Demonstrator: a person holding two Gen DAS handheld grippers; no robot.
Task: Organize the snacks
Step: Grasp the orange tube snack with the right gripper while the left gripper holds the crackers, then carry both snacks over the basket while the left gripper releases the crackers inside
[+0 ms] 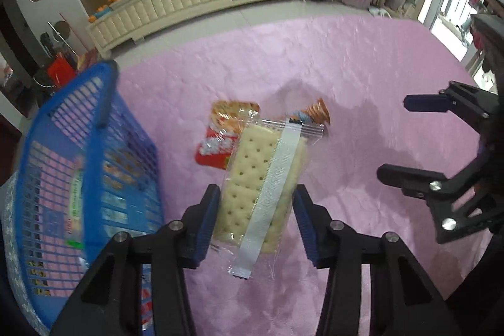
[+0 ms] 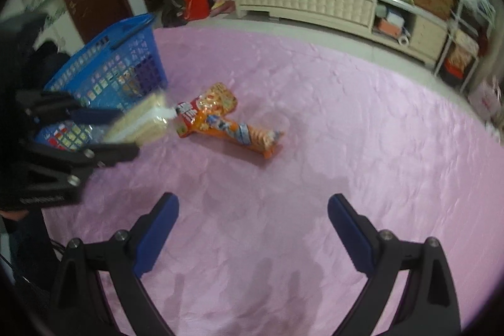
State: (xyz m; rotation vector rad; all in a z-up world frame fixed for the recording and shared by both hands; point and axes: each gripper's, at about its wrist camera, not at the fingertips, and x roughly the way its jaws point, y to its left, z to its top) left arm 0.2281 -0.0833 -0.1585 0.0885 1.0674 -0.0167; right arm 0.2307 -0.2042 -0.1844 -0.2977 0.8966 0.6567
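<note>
The cracker pack (image 1: pixel 261 175), in clear wrap with a white seam strip, is clamped between the blue pads of the left claw (image 1: pixel 256 222) and held above the pink cloth (image 1: pixel 330 68). Just behind it, two snacks lie on the cloth touching each other: a red-and-orange bag (image 2: pixel 206 109) and an orange packet (image 2: pixel 249 137). The blue basket (image 1: pixel 78 153) stands to the left with packets already inside. The right claw (image 2: pixel 253 235) hangs over bare cloth, its jaws apart and holding nothing.
</note>
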